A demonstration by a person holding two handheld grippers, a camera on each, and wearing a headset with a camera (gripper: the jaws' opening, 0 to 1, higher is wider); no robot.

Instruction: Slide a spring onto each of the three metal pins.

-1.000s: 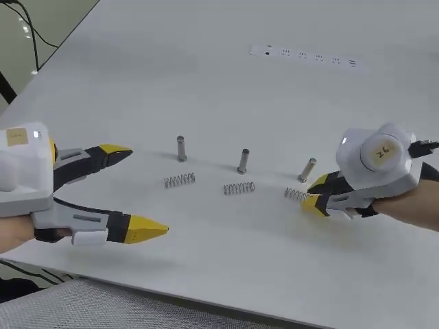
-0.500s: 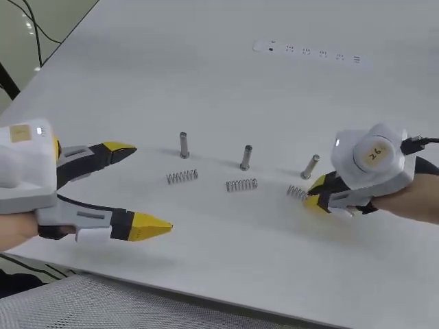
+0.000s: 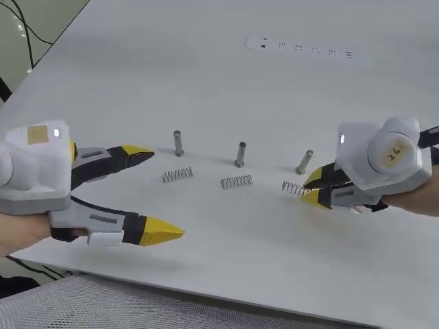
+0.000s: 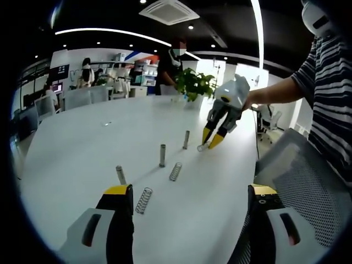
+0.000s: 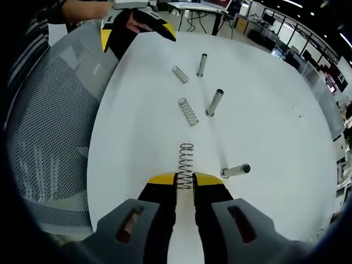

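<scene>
1. Right tongs (image 5: 185,179) are almost closed. They pinch the near end of the right spring (image 5: 185,158), and the rest of it sticks out in front of the tips.
2. Left tongs (image 3: 161,193) are wide open and hold nothing. They hover over the table (image 3: 206,82), near the left spring (image 3: 177,175).
3. The left spring and the middle spring (image 3: 236,181) lie flat on the table. Each one is just in front of its own pin.
4. The left pin (image 3: 178,142), middle pin (image 3: 241,154) and right pin (image 3: 305,162) stand in a row. None has a spring on it yet.
5. The spring looks tiny and very light, just thin wire wound round and round. I think it is squashy and bouncy. A hard squeeze could bend it or make it pop out and fly off.
6. It is round and smooth, so it could roll or slip sideways in the tips.
7. The best place to hold is across the coils at one end, gently. That leaves the hole at the far end free to go over the pin's top.
8. The pins look hard and shiny. I cannot tell if they are stuck to the table, so a bump might tip one over.
</scene>
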